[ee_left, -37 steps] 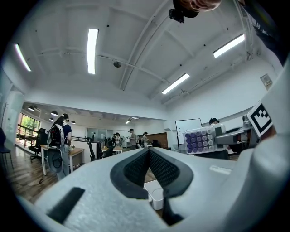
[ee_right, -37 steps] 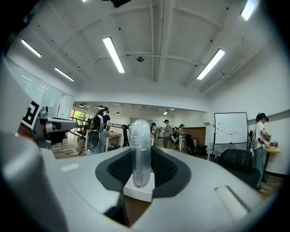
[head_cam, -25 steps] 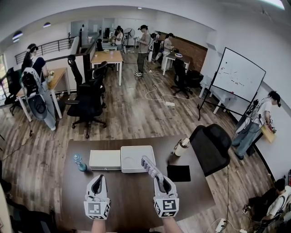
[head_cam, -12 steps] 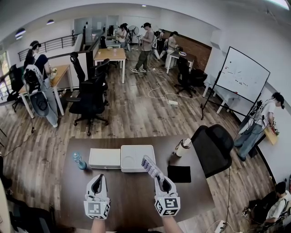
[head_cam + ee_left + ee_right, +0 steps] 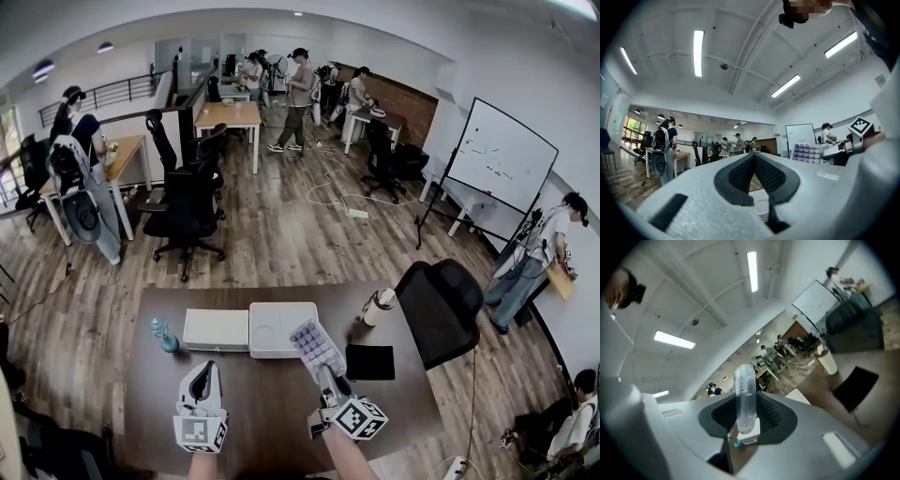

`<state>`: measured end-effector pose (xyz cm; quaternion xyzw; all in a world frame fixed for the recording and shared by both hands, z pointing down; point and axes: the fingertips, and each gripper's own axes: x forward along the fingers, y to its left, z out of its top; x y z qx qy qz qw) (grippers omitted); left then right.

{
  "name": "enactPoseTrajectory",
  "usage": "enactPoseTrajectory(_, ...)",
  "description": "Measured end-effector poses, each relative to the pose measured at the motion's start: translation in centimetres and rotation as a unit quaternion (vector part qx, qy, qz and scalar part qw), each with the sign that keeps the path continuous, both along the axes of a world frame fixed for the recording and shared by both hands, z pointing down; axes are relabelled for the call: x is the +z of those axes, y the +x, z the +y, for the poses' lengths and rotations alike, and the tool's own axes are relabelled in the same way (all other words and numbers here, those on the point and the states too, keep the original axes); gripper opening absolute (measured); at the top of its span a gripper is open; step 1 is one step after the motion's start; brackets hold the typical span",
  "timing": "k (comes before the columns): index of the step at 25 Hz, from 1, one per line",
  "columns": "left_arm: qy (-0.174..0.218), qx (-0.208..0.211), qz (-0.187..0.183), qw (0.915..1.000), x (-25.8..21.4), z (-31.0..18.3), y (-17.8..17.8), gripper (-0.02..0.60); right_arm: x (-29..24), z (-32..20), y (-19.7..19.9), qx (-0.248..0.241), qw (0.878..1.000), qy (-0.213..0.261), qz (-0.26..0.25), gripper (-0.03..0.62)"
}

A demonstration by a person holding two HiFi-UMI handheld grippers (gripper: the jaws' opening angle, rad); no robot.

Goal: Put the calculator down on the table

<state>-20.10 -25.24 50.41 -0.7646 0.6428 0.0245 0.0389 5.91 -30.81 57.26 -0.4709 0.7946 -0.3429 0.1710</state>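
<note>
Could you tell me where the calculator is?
Head view, right of centre: the calculator is held by the right gripper over the table, by the white box, left of the black pad.

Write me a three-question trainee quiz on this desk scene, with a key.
1. True or false: the left tool grips the calculator.
2. In the head view, what lies on the table just right of the calculator? A) black pad B) laptop C) plate
3. Fill in: the calculator's keys are ____.
Key: 1 false, the right tool grips it; 2 A; 3 purple.
</note>
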Motion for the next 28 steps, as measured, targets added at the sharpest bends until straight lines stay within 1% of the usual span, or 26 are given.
enactPoseTrajectory(2,0.000,-0.002,0.000,1.0000,0.1,-0.1,-0.2,-0.003,1.2,-0.2,0.2,0.005,0.995,-0.039,-0.089,0.110)
enactPoseTrajectory(5,-0.001,-0.005,0.003,1.0000,0.2,-0.1,-0.7,-0.003,2.6,-0.4,0.3,0.011,0.978,-0.073,-0.196,0.111)
enactPoseTrajectory(6,-0.001,-0.006,0.004,1.0000,0.2,-0.1,-0.7,-0.003,2.9,-0.5,0.4,0.013,0.970,-0.080,-0.229,0.111)
enactPoseTrajectory(8,0.000,-0.008,0.004,1.0000,0.2,-0.2,-0.8,-0.003,3.7,-0.6,0.7,0.022,0.949,-0.101,-0.297,0.110)
enactPoseTrajectory(9,-0.001,-0.008,0.004,1.0000,0.2,-0.2,-0.8,-0.003,4.1,-0.6,0.8,0.027,0.941,-0.108,-0.319,0.110)
enactPoseTrajectory(10,-0.002,-0.007,0.004,1.0000,0.3,-0.2,-0.8,-0.003,4.4,-0.7,0.9,0.031,0.937,-0.112,-0.328,0.110)
enactPoseTrajectory(11,-0.003,-0.005,0.004,1.0000,0.4,-0.3,-0.8,-0.003,4.6,-0.7,0.9,0.033,0.937,-0.114,-0.327,0.111)
enactPoseTrajectory(13,-0.003,-0.002,0.004,1.0000,0.6,-0.2,-0.8,-0.003,4.9,-0.6,0.9,0.035,0.942,-0.119,-0.312,0.111)
enactPoseTrajectory(15,-0.002,-0.003,0.000,1.0000,0.6,-0.3,-0.8,-0.003,5.5,-0.6,1.0,0.038,0.941,-0.124,-0.311,0.111)
enactPoseTrajectory(17,0.001,-0.008,-0.015,0.9999,0.6,-0.4,-0.8,-0.003,6.6,-0.7,1.1,0.045,0.935,-0.142,-0.323,0.110)
enactPoseTrajectory(19,0.007,-0.010,-0.026,0.9996,0.3,-0.4,-0.7,-0.003,8.2,-0.6,1.1,0.056,0.926,-0.170,-0.333,0.111)
enactPoseTrajectory(21,0.010,-0.009,-0.022,0.9997,0.1,-0.4,-0.6,-0.003,10.1,-0.2,1.2,0.070,0.920,-0.197,-0.332,0.112)
enactPoseTrajectory(23,0.011,-0.006,-0.015,0.9998,0.1,-0.4,-0.6,-0.003,12.1,0.4,1.6,0.084,0.917,-0.217,-0.325,0.111)
enactPoseTrajectory(28,0.012,-0.002,-0.006,0.9999,0.1,-0.2,-0.5,-0.003,17.0,0.4,2.8,0.106,0.920,-0.241,-0.292,0.111)
